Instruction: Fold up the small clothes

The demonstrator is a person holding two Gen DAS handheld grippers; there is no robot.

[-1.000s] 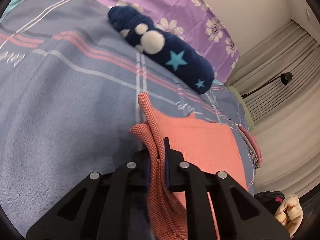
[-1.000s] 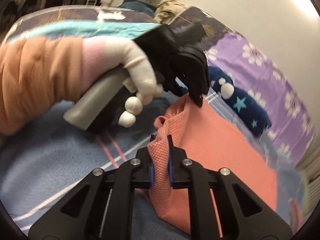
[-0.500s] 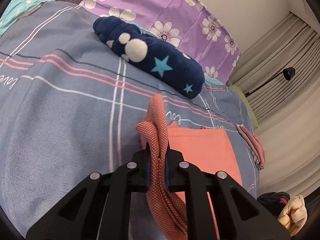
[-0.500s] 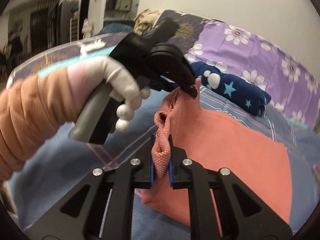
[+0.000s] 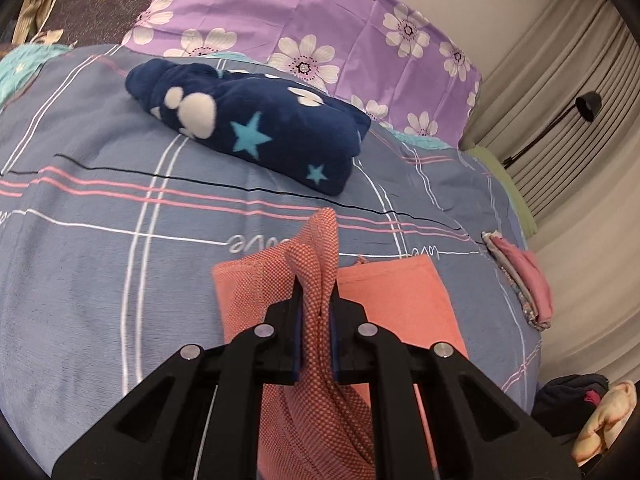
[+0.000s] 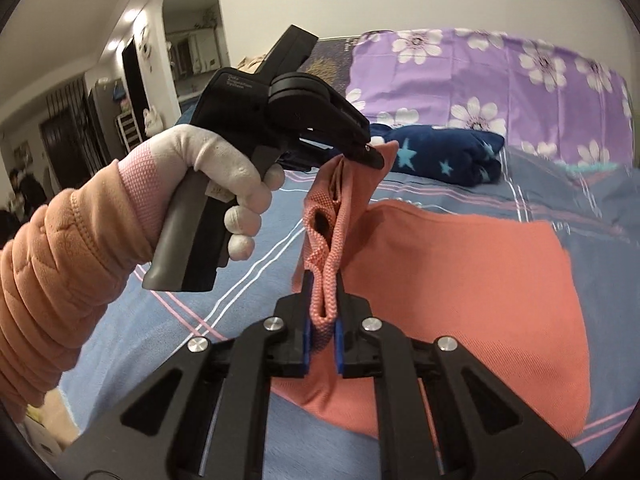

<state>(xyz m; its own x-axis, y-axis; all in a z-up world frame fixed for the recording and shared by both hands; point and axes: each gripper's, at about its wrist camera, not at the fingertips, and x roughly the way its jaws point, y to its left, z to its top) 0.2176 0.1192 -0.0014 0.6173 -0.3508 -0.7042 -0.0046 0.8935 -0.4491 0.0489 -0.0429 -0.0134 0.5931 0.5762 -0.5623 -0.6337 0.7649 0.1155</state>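
A small salmon-pink garment [image 6: 460, 264] lies partly spread on the grey-blue plaid bed cover [image 6: 160, 320]. My right gripper [image 6: 323, 292] is shut on a bunched edge of it. My left gripper [image 5: 316, 300] is shut on another bunched edge; it also shows in the right wrist view [image 6: 370, 156], held by a gloved hand, pinching the cloth's top corner above the bed. The edge between both grippers is lifted off the cover; the rest of the garment [image 5: 400, 292] lies flat.
A folded navy fleece with stars and paw prints [image 5: 256, 136] lies beyond the garment. A purple flowered pillow [image 5: 320, 28] is behind it. A small stack of folded clothes [image 5: 520, 284] sits at the bed's right edge. Curtains and a lamp [image 5: 588, 106] stand at right.
Both grippers have carried the held edge farther over the bed toward the navy fleece, and the cloth between them hangs higher. Both stay shut on the garment.
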